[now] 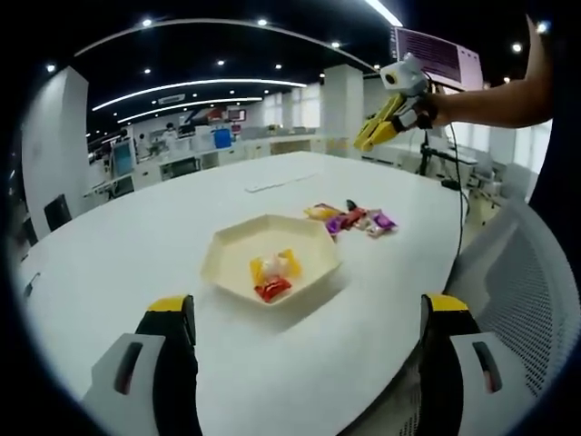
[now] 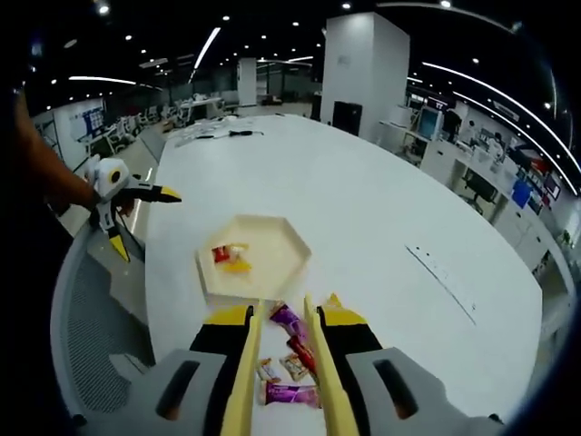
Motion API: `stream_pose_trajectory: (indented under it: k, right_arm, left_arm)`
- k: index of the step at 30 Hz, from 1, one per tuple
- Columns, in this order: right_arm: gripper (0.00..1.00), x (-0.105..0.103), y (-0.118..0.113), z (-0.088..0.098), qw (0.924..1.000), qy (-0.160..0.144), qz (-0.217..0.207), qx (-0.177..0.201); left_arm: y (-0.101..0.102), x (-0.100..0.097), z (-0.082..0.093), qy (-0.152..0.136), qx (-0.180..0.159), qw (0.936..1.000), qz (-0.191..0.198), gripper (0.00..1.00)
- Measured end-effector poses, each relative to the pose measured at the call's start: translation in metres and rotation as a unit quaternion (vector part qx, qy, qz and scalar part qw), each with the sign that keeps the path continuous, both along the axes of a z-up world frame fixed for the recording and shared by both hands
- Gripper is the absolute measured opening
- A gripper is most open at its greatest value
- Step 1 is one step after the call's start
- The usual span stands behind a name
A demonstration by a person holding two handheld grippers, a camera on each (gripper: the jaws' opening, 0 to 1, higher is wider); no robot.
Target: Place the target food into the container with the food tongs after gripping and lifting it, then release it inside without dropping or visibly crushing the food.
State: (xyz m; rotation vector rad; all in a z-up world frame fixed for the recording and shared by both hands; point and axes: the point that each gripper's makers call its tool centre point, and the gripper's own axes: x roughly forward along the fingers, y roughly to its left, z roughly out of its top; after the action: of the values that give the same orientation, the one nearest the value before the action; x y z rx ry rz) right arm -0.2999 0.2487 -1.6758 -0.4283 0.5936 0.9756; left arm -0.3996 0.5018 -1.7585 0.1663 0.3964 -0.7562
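A cream hexagonal tray sits on the white table and holds a yellow-white candy and a red one. Several wrapped candies lie in a loose pile just beyond it. My left gripper is open and empty, near the table edge in front of the tray. My right gripper holds yellow food tongs between its jaws, hovering above the candy pile. The tong tips are apart with nothing pinched. The tray lies ahead of the tongs. A hand holds the right gripper high over the table.
A grey mesh chair stands at the table's near edge beside the left gripper. Flat strips lie farther out on the table. Desks, monitors and pillars fill the office behind.
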Motion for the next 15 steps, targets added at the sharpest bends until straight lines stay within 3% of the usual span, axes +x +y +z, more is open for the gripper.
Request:
stream_pose_trajectory:
  k: [15]
  right_arm:
    - [0.27, -0.006, -0.021, -0.004, 0.9998, 0.001, -0.019, 0.007]
  left_arm:
    - [-0.001, 0.000, -0.003, 0.003, 0.007, 1.0000, -0.002, 0.99]
